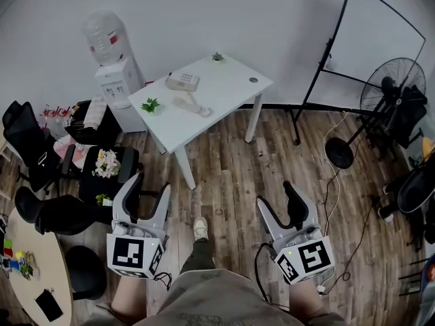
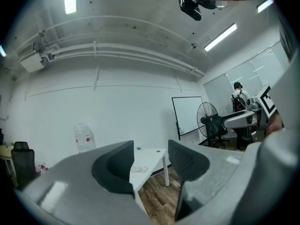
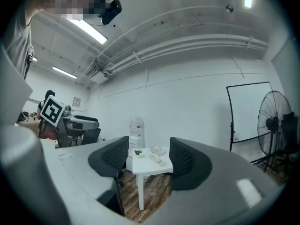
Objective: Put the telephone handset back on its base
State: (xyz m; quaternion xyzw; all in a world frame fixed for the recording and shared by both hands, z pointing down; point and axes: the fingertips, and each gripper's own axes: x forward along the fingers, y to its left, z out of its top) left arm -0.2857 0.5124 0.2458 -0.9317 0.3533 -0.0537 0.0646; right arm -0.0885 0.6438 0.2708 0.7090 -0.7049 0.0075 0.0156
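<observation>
A white telephone base stands on the small white table far ahead of me. Its handset lies off the base on the tabletop, joined to it by a cord. Both grippers hang low in front of the person, well short of the table. My left gripper is open with nothing between its fingers. My right gripper is open and empty too. In the right gripper view the base and handset show between the jaws, far off. The left gripper view shows the table between its jaws.
A small potted plant sits near the table's left edge and another at its far corner. A water dispenser and black office chairs stand left. A whiteboard, a fan and floor cables lie right.
</observation>
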